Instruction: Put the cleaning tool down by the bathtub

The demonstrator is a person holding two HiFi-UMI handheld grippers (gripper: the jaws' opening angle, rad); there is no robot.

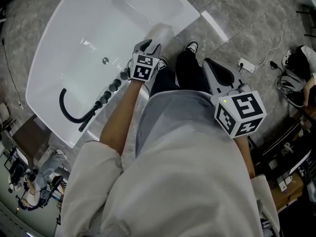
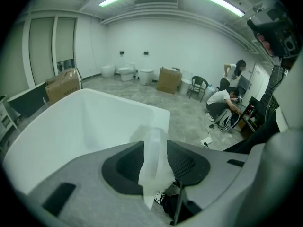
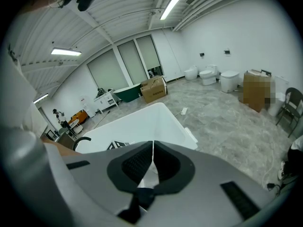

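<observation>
- Two dark pads of the left gripper (image 2: 156, 157) stand wide apart. The pale, translucent cleaning tool (image 2: 152, 174) is upright in the gap, and whether either pad touches it is hard to say.
- Nothing sits between the jaws of the right gripper (image 3: 152, 161), which are pressed together into a thin seam.
- Seen from the head view, the tool is at the corner of the white bathtub (image 1: 49, 58), on or against its rim, just beyond the left jaws.
- A black curved faucet (image 1: 74, 110) rises from the tub's near rim.
- The person's shoe (image 1: 191, 46) rests on the grey floor (image 1: 232, 4) beside that corner.
</observation>
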